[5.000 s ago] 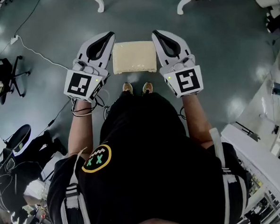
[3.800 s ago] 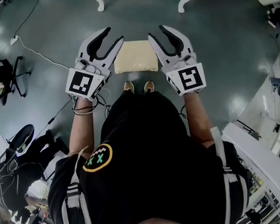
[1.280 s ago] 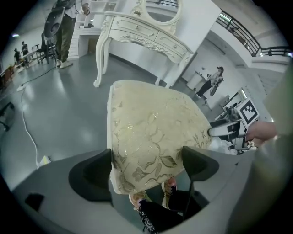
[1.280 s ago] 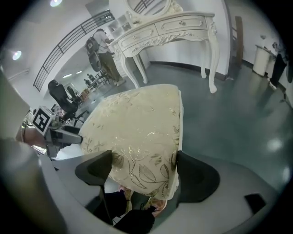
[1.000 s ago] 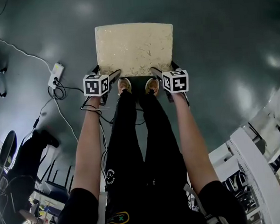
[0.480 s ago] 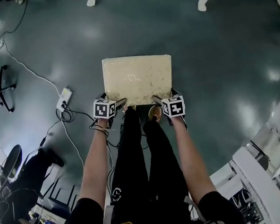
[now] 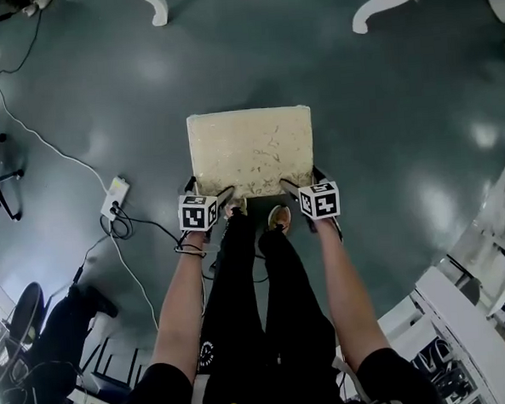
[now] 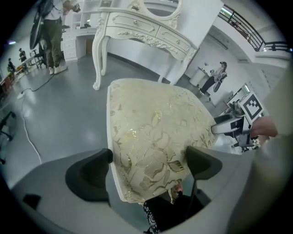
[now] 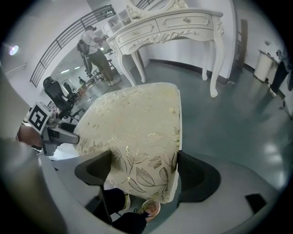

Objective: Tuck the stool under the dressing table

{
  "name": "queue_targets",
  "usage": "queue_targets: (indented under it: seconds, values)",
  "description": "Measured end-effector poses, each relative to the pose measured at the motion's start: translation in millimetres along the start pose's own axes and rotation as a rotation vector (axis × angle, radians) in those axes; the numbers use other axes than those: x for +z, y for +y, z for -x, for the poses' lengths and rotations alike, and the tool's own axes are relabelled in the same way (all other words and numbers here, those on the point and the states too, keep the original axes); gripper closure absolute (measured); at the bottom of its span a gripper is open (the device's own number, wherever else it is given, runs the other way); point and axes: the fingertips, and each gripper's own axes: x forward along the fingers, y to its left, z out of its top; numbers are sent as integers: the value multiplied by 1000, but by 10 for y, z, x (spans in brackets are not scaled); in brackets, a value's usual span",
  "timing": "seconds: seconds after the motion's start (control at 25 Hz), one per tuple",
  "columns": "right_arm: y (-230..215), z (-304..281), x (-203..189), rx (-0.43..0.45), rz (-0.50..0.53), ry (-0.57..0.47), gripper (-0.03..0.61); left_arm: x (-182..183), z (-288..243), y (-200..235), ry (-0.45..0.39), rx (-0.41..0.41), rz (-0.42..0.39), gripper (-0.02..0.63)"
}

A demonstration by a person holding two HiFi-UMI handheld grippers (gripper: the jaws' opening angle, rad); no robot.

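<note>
The left gripper (image 8: pixel 149 165) and the right gripper (image 9: pixel 143 169) are each pinching a near corner of the cushioned stool (image 7: pixel 249 150); the dressing table (image 9: pixel 183 25) is standing ahead, well apart.

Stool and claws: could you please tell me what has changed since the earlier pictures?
The left claw and right claw dropped from beside the stool and shut on its near corners, then moved it toward the dressing table. Grip unchanged in the last second.

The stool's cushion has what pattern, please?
Cream cushion with gold floral print; best in left gripper view.
</note>
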Motion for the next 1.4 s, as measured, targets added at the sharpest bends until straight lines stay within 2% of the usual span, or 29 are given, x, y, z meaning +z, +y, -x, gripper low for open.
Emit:
queue_targets:
  seconds: [0.08,0.28,0.44,0.52,0.64,0.96,1.16,1.4]
  values:
    - [45,16,-88,-1,-26,-2,103,-55,59,-6,1,23,0,77]
    - [36,-12,-23,-23,-69,-38,106,68,18,51,26,-1,-20,77]
    - [80,-83,109,-32,-94,-85,110,200,29,179,-22,47,9,86]
    - [94,-87,165,-38,-100,-101,109,259,35,217,-34,43,22,94]
    - [90,-87,307,-49,-92,-125,110,394,27,259,-37,30,15,92]
    - [193,-160,488,-56,-58,-136,110,428,53,433,-58,35,41,92]
    - [147,-105,607,-68,-66,-166,112,596,69,404,-93,42,18,92]
    - [59,-82,623,-86,-99,-192,115,722,11,352,-88,32,-27,92]
